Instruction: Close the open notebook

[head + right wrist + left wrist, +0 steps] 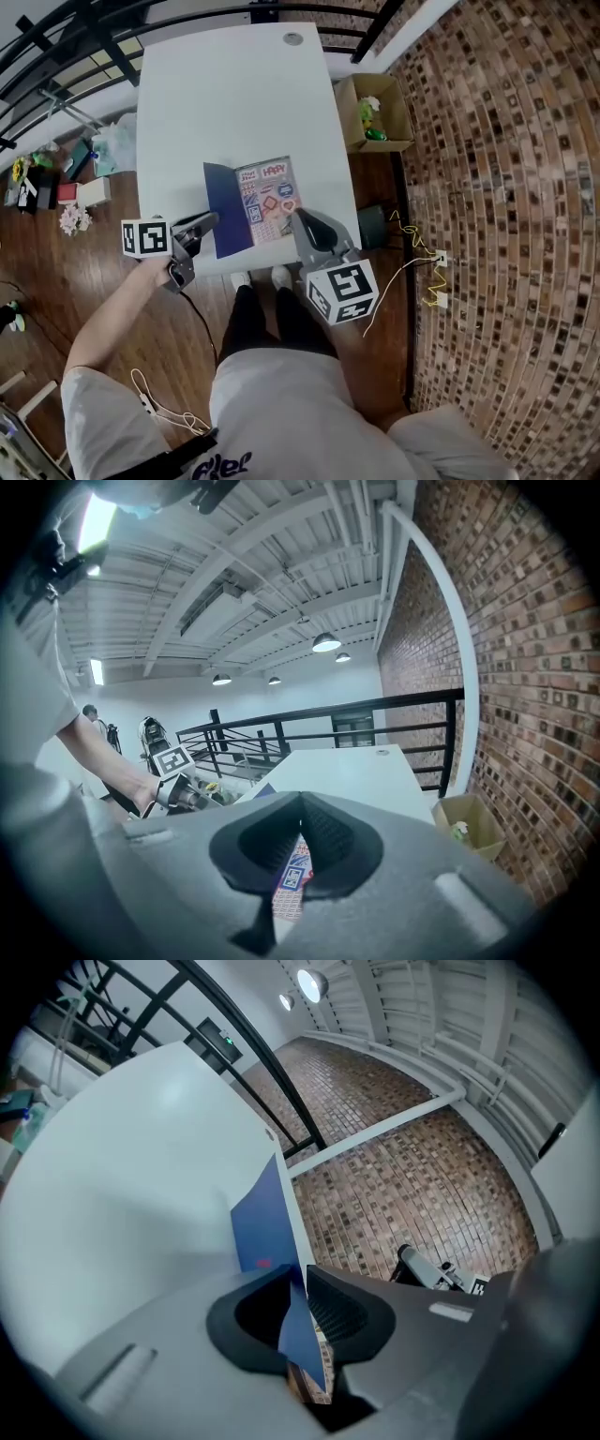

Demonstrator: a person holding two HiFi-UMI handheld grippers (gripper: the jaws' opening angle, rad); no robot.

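At the lower left of the head view, the left gripper (208, 221) has its jaws pinched nearly together on the free edge of the blue cover (225, 211). Its own view shows the thin sheet (262, 1227) standing on edge between the pads. The bite is narrow and sits near one corner. If the cover is swung over quickly it could slide out and flop back, or bend at the pinch and crease instead of turning at the spine.

The notebook (267, 202) lies open in the lower middle of the white bench (234, 94), close to the edge nearest the person. Its sticker page (272, 199) faces up and the cover is raised to the left of it. Being so near the edge, a sideways pull on the cover could drag the whole book off the bench rather than fold it.

To the right, the right gripper (298, 220) has its jaws closed on the lower right edge of the sticker page (292, 883), as its own view shows. That hold probably steadies the book. It also sits where the cover must land, so the cover may come down on the jaws and stay ajar. Letting go too early could let the loose pages lift.
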